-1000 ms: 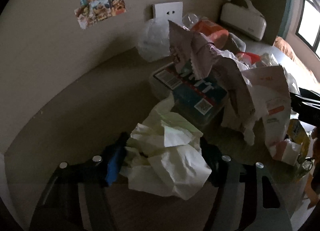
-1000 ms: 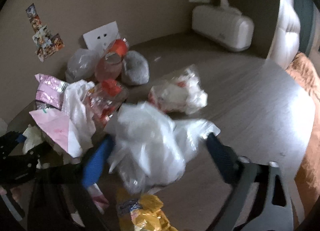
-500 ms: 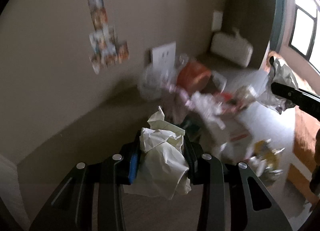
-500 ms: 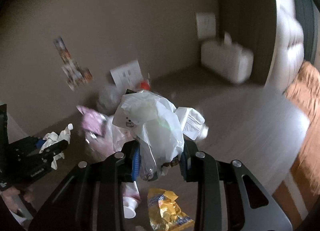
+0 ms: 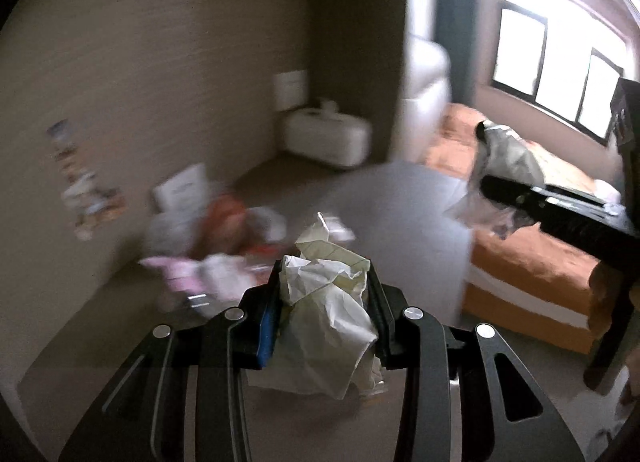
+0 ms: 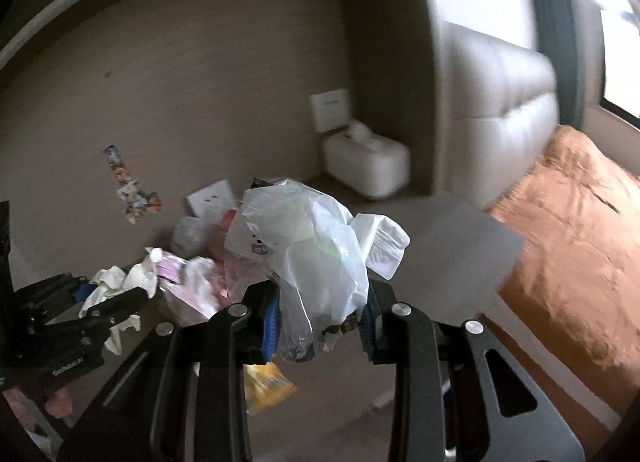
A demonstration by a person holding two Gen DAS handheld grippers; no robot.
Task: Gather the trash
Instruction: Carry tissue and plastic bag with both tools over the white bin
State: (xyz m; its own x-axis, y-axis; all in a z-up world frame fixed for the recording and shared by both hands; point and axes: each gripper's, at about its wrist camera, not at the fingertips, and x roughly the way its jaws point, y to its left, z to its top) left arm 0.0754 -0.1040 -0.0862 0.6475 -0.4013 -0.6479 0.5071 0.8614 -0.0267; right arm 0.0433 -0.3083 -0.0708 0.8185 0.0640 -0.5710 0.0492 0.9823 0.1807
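My left gripper point(image 5: 325, 302) is shut on a wad of crumpled pale paper point(image 5: 328, 302), held up above the table. My right gripper point(image 6: 320, 306) is shut on a bundle of clear and white plastic bags point(image 6: 304, 246), also lifted. In the left wrist view the right gripper point(image 5: 486, 169) shows at the right edge with its plastic bundle point(image 5: 508, 157). In the right wrist view the left gripper point(image 6: 116, 294) shows at the left edge with its paper point(image 6: 120, 282). A blurred heap of mixed trash point(image 5: 212, 246) lies on the table by the wall.
The grey table point(image 6: 460, 238) ends near an orange-covered bed point(image 6: 568, 229). A white tissue box point(image 6: 366, 163) stands in the far corner. A yellow wrapper point(image 6: 266, 384) lies under my right gripper. Stickers point(image 6: 132, 189) and wall sockets point(image 6: 330, 109) mark the wall.
Both grippers closed on their trash, the left on paper and the right on plastic bags, then lifted it off the table and swung towards the right, bringing bed and window into view.
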